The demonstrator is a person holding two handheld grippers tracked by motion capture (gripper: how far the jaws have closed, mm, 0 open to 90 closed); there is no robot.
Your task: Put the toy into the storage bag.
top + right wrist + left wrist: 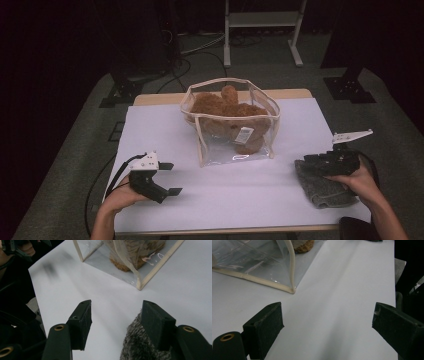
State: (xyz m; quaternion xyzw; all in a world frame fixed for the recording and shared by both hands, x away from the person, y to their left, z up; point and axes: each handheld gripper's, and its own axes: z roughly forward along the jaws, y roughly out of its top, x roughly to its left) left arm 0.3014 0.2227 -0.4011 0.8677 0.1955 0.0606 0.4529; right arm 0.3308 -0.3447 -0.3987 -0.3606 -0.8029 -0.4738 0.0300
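The clear bag [231, 120] stands open near the middle of the white table [150, 125], and the brown plush toy [227, 112] is already inside it, so this part looks done. What seems left is the grey cloth [324, 187], which lies flat at the right front edge of the table, well apart from the bag. The right gripper [311, 161] rests low over the cloth's far end, held by the hand from behind and pointing left toward the bag; its jaws stand apart, and in the right gripper view one jaw is against the fuzzy cloth [136, 345] but nothing is pinched. The left gripper [171, 178] waits at the left front, jaws wide apart over bare table, holding nothing.
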